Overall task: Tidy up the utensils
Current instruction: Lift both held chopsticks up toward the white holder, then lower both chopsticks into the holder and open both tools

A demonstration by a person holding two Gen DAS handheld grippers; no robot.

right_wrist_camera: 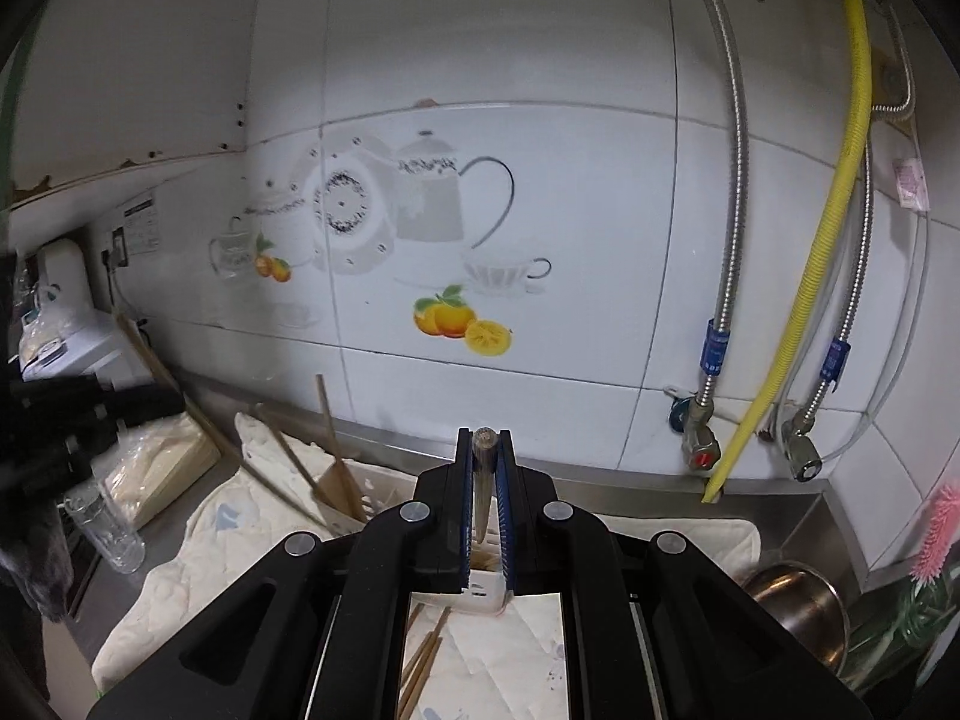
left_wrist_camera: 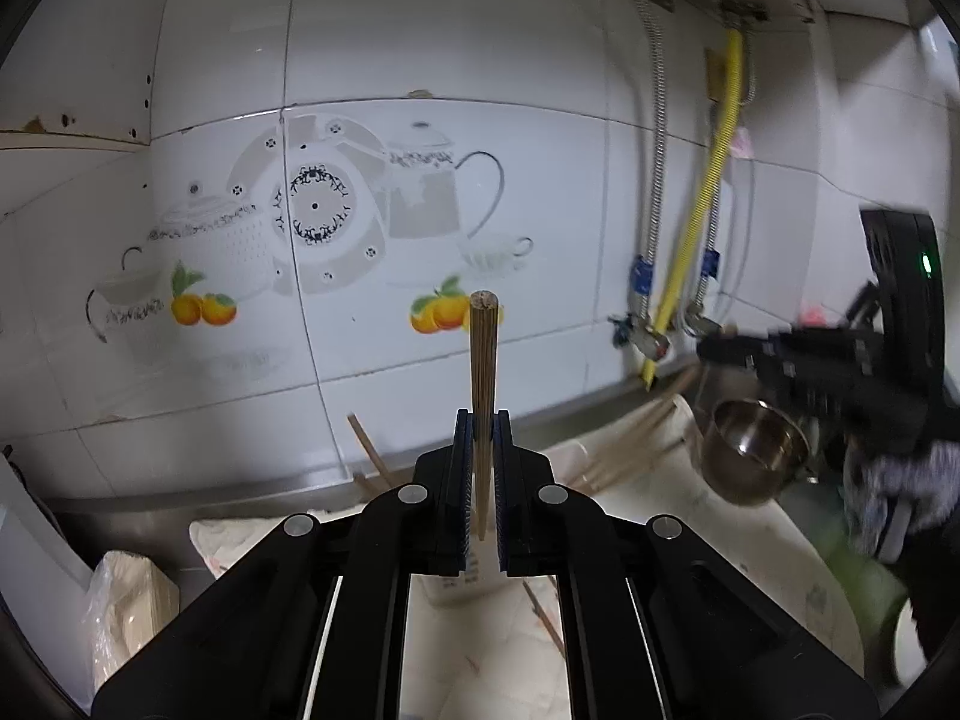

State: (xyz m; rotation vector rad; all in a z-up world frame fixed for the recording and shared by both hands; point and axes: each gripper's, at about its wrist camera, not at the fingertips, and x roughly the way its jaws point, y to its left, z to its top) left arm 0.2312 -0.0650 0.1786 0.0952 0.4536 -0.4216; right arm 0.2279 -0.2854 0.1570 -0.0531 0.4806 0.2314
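My left gripper (left_wrist_camera: 483, 420) is shut on a light wooden chopstick (left_wrist_camera: 482, 372) that points up and away from me, its blunt end level with the wall tiles. My right gripper (right_wrist_camera: 484, 438) is shut on a darker chopstick (right_wrist_camera: 483, 480), only its end showing above the fingertips. A white utensil holder (right_wrist_camera: 354, 495) with several wooden chopsticks and a spatula stands on a pale cloth (right_wrist_camera: 198, 546) below both grippers. Loose chopsticks (right_wrist_camera: 423, 654) lie on the cloth. The right gripper (left_wrist_camera: 798, 360) also shows, blurred, in the left wrist view.
A steel pot (right_wrist_camera: 801, 606) sits at the right, also in the left wrist view (left_wrist_camera: 750, 450). A glass (right_wrist_camera: 105, 531) and a plastic-wrapped bundle (right_wrist_camera: 156, 468) stand at the left. Metal hoses and a yellow pipe (right_wrist_camera: 840, 228) run down the tiled wall. A pink brush (right_wrist_camera: 936, 534) is far right.
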